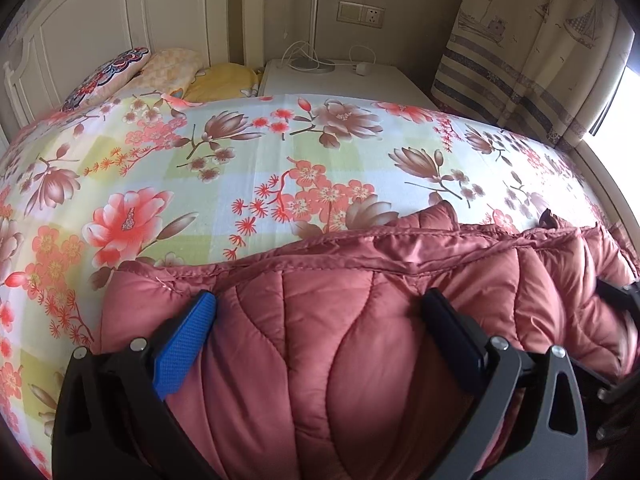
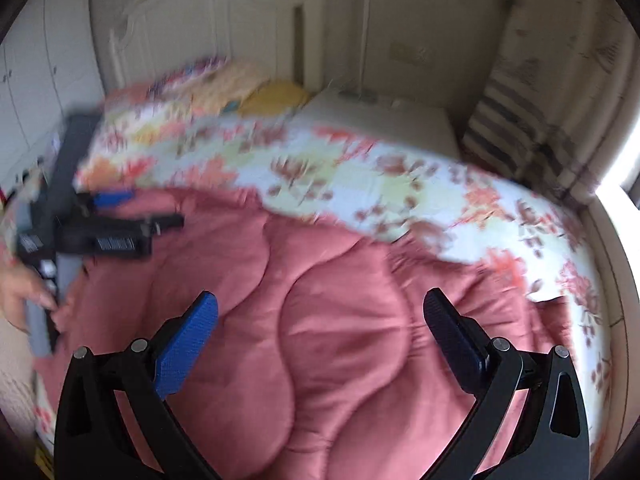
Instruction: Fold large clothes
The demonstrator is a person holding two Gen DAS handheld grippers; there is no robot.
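A pink quilted padded coat (image 1: 340, 340) lies on the floral bedsheet (image 1: 224, 168) at the bed's near side. Its stitched edge runs across the left wrist view. My left gripper (image 1: 320, 304) is open, its fingers spread wide over the coat close to that edge. My right gripper (image 2: 320, 306) is open above the coat (image 2: 320, 300); the right wrist view is blurred. The left gripper also shows at the left of the right wrist view (image 2: 132, 210), held by a hand. Part of the right gripper shows at the far right of the left wrist view (image 1: 618, 300).
Pillows (image 1: 168, 72) lie at the white headboard (image 1: 120, 12). A white bedside cabinet (image 1: 340, 80) with cables stands behind the bed. A striped curtain (image 1: 540, 60) and a bright window are at the right.
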